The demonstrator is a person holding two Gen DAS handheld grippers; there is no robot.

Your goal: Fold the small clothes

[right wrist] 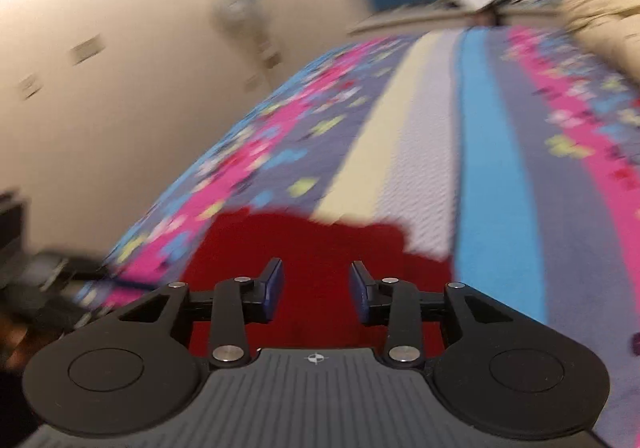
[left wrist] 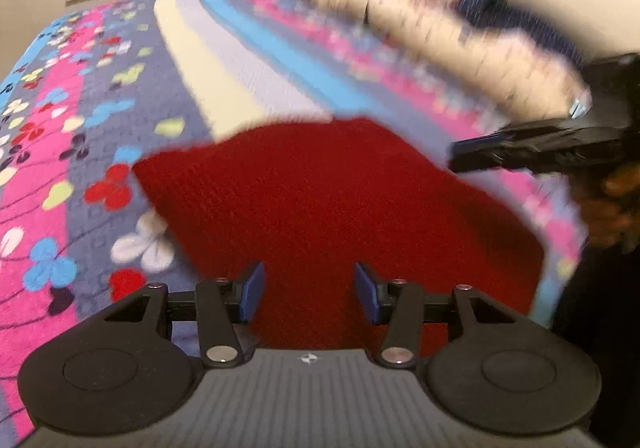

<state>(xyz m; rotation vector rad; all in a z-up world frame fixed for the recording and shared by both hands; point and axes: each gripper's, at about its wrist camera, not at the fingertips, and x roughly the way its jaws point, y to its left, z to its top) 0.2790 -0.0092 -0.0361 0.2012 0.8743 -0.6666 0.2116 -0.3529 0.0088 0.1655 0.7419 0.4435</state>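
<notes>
Left wrist view: left gripper (left wrist: 310, 290) hangs released over the red cloth (left wrist: 320, 200) lying flat on the flowered bedspread (left wrist: 60, 152); pinch its near edge squarely. Right wrist view: right gripper (right wrist: 316, 288), pads apart and empty, should take the matching edge so both lift evenly
</notes>
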